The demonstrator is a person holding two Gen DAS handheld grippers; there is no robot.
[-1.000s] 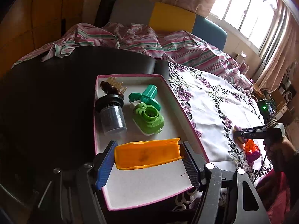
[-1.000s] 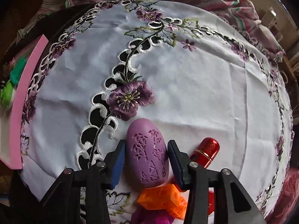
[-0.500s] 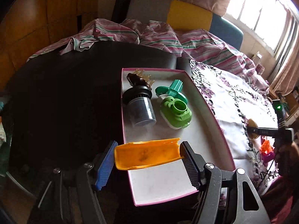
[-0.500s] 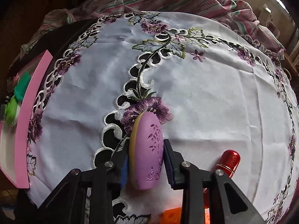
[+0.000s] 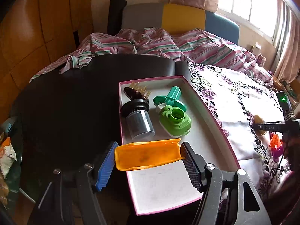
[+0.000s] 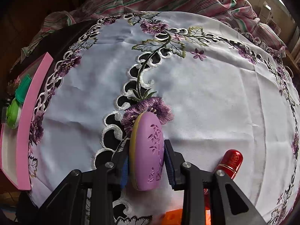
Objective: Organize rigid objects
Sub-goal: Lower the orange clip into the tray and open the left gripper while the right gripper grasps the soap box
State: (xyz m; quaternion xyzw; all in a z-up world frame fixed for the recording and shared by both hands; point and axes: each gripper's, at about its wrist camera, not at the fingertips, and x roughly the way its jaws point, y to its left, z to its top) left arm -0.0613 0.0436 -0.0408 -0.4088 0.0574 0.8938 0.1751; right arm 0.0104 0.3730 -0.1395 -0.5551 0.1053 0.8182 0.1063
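The orange plastic case (image 5: 148, 154) is clamped lengthwise between the pads of the left gripper (image 5: 148, 161) and is held above the near half of the pink-rimmed tray (image 5: 211, 112). In the tray, a dark lidded jar (image 5: 139, 121), a green round gadget (image 5: 175, 120), a teal winged part (image 5: 171, 98) and a brown comb-like item (image 5: 136, 93) are found. The jaws of the right gripper (image 6: 147, 161) have just been closing and are now pressed on the purple oval case (image 6: 148, 150), which is held on edge above the embroidered white cloth (image 6: 206, 93). A red cylinder (image 6: 229, 162) lies just beside the right jaw.
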